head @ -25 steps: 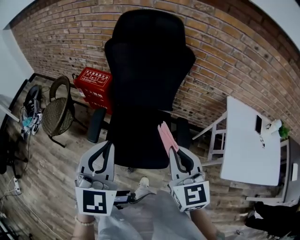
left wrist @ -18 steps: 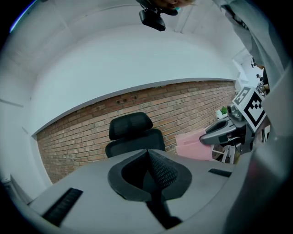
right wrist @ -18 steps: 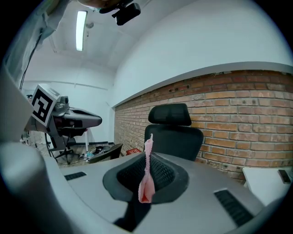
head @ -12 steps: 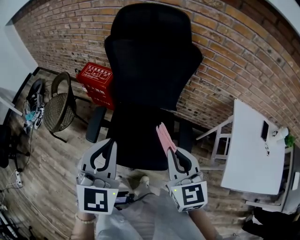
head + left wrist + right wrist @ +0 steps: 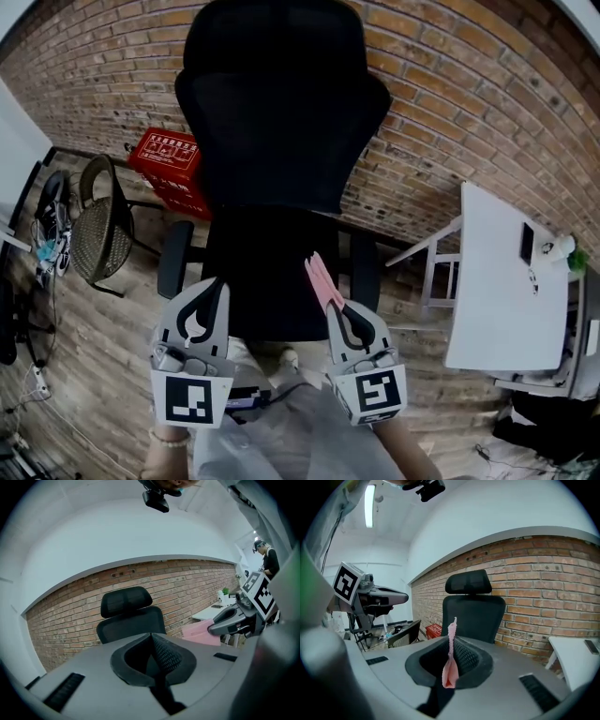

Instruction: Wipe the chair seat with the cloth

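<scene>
- Right up close, the person's grey-clad lap [image 5: 281,436] is filling the bottom of the head view.
- Just ahead of it, the left tongs [image 5: 212,287] are pointing forward, clenched tip to tip. The left gripper view [image 5: 151,638] is showing the two pads pressed together with nothing between them.
- Alongside, the right tongs [image 5: 336,302] are grasping the pink cloth [image 5: 321,275], which is poking forward past the tips as a thin folded strip. In the right gripper view [image 5: 451,641] the cloth [image 5: 450,665] is standing on edge, pinched between the pads.
- Both tongs are hovering side by side at the front edge of the chair seat [image 5: 267,272]. The cloth is lying over the seat's front right part in the head view, and I cannot tell whether it is touching.
- Behind the seat, the black chair [image 5: 277,122] is rising with its mesh back and headrest facing the person.
- Farther left on the wooden floor [image 5: 103,356], a woven side chair [image 5: 94,230] and a red crate [image 5: 169,159] are sitting near the wall.
- Off to the right, a white counter [image 5: 506,281] is carrying a few small items.
- At the back, the brick wall [image 5: 450,112] is running across the whole view.
</scene>
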`<move>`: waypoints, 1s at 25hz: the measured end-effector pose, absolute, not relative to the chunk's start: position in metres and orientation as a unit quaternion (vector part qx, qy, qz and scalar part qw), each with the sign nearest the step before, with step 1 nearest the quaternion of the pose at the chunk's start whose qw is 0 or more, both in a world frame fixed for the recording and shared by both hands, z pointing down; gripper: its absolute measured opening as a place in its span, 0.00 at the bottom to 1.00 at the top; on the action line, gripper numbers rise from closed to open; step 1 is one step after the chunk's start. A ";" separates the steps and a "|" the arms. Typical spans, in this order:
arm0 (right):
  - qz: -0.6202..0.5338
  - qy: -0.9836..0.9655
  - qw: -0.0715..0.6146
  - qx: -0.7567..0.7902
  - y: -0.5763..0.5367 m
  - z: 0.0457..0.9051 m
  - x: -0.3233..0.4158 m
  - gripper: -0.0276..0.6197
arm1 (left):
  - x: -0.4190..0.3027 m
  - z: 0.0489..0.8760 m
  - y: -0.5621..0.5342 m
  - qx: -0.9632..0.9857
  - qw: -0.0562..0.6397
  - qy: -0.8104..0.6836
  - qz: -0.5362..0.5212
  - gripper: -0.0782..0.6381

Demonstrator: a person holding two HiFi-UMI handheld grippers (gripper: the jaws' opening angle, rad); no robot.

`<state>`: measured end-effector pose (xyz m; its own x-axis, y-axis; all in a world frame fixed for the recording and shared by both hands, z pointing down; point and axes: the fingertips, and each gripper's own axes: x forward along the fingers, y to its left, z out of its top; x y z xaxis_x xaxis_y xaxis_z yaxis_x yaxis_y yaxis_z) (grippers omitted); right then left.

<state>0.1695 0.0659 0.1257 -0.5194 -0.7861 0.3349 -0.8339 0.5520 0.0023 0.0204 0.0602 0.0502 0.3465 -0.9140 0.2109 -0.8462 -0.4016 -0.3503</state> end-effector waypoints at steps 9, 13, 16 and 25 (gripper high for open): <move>0.120 -0.849 0.183 0.482 0.021 0.180 0.144 0.12 | -0.005 0.100 -0.001 -0.832 0.075 0.508 -0.211 0.13; 0.127 -0.838 0.190 0.495 -0.008 0.213 0.136 0.12 | -0.015 0.138 -0.032 -0.834 0.061 0.498 -0.228 0.13; 0.153 -0.820 0.208 0.511 -0.029 0.244 0.138 0.12 | -0.017 0.166 -0.058 -0.841 0.055 0.485 -0.233 0.13; 0.189 -0.786 0.233 0.540 -0.088 0.354 0.149 0.12 | -0.016 0.263 -0.113 -0.853 0.029 0.466 -0.233 0.13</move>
